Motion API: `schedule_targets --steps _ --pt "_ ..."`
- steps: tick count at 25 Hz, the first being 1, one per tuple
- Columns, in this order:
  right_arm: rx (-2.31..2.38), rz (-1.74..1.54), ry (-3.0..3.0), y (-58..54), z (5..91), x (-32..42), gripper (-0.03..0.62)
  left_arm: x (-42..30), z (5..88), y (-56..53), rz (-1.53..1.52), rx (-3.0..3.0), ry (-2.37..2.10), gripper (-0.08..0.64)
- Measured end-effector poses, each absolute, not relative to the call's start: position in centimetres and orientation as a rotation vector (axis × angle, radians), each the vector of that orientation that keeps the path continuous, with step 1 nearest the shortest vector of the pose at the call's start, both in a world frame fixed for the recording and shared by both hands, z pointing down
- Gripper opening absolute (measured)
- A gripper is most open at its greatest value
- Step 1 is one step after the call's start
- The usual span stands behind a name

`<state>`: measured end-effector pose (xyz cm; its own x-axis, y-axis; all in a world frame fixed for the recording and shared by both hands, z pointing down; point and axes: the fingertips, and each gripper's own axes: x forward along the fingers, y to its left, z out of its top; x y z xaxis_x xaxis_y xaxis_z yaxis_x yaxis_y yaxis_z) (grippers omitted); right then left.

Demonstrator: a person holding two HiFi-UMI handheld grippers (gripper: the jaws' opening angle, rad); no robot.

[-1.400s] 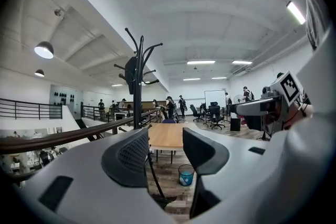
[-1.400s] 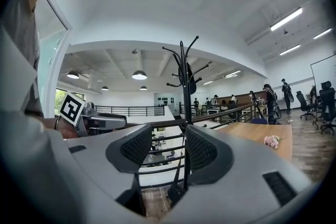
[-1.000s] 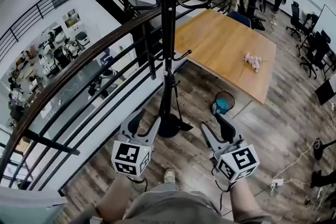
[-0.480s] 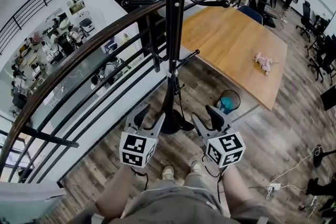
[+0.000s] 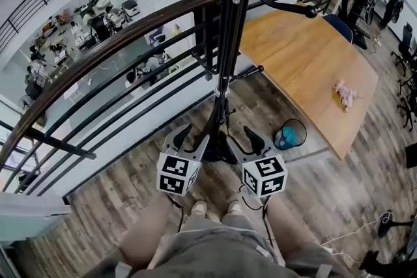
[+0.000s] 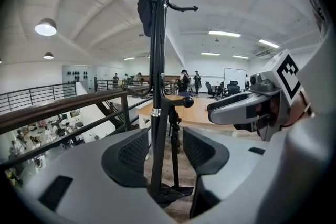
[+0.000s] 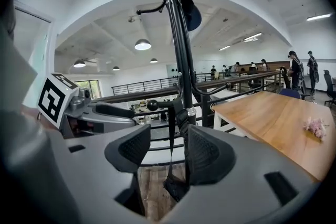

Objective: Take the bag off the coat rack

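A black coat rack (image 5: 225,42) stands by the railing, its base (image 5: 218,150) just ahead of both grippers. A dark blue bag (image 6: 147,8) hangs on an upper hook, also seen in the right gripper view (image 7: 190,10). A thin black strap (image 7: 170,134) hangs from a lower peg down toward the base. My left gripper (image 5: 190,138) and right gripper (image 5: 244,140) are held low, side by side, both open and holding nothing. The pole (image 6: 156,113) lines up between the left gripper's jaws but stands farther off. The bag is far above both grippers.
A dark handrail with black bars (image 5: 98,55) runs behind the rack, with a drop to a lower floor beyond. A wooden table (image 5: 306,55) with a pink toy (image 5: 345,94) stands right. A blue bin (image 5: 290,137) sits by the table. My feet (image 5: 215,208) are below the grippers.
I have stepped closer to the rack. Both grippers have drawn nearer together and now sit close to the rack's base. Both stay open.
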<state>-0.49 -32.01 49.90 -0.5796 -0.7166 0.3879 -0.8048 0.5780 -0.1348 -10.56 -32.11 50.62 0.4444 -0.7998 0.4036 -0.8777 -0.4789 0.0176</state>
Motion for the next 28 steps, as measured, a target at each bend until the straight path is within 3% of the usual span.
schedule_targets --steps 28 --pt "1.184 0.414 -2.439 -40.3 63.5 -2.8 0.219 -8.3 62.8 -40.5 0.7 2.34 -1.52 0.193"
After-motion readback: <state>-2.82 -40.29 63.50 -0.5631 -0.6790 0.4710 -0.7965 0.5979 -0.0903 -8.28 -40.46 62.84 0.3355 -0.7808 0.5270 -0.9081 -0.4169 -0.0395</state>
